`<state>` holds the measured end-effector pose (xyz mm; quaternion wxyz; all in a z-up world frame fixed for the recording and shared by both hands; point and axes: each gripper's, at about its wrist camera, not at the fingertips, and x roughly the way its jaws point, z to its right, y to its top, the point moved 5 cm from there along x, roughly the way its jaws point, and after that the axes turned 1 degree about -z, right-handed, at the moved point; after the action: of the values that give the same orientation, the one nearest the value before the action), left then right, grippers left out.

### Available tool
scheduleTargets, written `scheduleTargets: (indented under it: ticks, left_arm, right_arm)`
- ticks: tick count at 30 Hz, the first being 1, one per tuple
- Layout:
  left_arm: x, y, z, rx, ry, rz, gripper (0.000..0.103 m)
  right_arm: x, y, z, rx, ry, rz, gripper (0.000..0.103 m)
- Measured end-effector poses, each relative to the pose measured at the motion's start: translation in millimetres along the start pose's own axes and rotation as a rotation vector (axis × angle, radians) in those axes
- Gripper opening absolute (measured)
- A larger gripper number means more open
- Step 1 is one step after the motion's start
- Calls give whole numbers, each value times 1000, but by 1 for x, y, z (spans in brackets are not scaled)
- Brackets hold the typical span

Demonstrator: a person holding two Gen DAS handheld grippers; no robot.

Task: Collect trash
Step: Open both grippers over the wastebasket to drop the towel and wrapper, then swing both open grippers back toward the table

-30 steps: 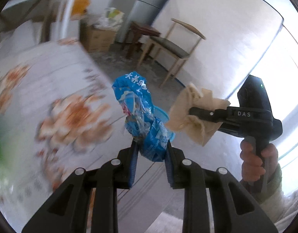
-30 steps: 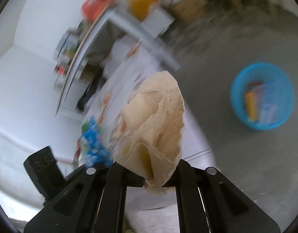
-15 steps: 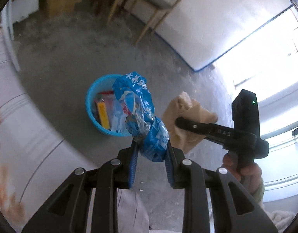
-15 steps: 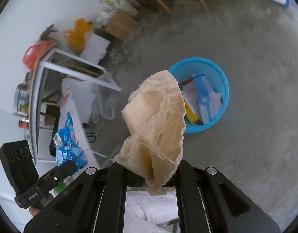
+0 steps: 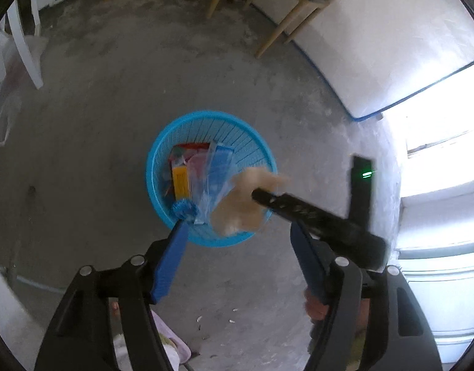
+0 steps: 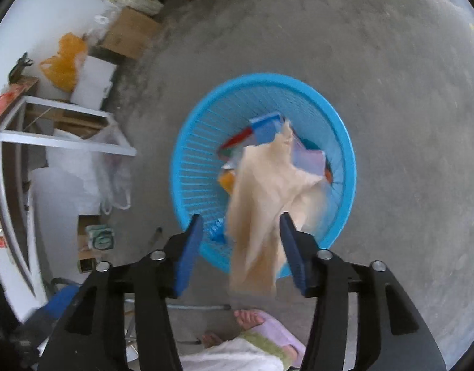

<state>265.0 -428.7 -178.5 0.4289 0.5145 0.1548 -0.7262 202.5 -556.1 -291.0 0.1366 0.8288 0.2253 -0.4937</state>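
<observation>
**Both grippers have let go over the blue basket**

Half a second ago the left gripper (image 5: 237, 235) pinched a crumpled blue wrapper (image 5: 184, 207) and the right gripper (image 6: 240, 238) pinched a beige paper napkin (image 6: 267, 191). Now both sets of fingers are spread wide and hold nothing. The wrapper sits blurred at the near rim of the blue basket (image 5: 162, 142), just at the tip of the left gripper's left finger. The napkin hangs blurred in the air between the right gripper's fingers, over the near side of the basket. Both cameras have tilted down, so the flowered tablecloth seen a second ago is out of view.

The basket stands on a bare grey concrete floor (image 5: 97, 108) and already holds an orange carton (image 5: 179, 182), a clear bag and coloured packets. In the left wrist view, wooden chair legs (image 5: 280, 27) stand by a white wall with bright windows at right. In the right wrist view, a white metal frame (image 6: 63, 142), a white plastic bag (image 6: 91, 167), a cardboard box (image 6: 130, 32) and an orange bag (image 6: 65, 61) line the left side. The person's feet in lilac slippers (image 6: 271, 330) show at the bottom
</observation>
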Motion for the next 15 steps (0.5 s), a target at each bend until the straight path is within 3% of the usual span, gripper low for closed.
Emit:
scheduleTargets:
  ticks: [4, 10, 15]
  left_arm:
    - [-27, -5, -1, 27, 18, 55, 68]
    - [-90, -23, -3, 36, -11, 151, 68]
    - [-153, -63, -10, 30, -15, 269, 68]
  right_arm:
    - [-5, -4, 14, 30, -15, 16, 57]
    - [-38, -13, 31, 61, -20, 72, 57]
    - [-77, -40, 26, 21, -17, 114, 60]
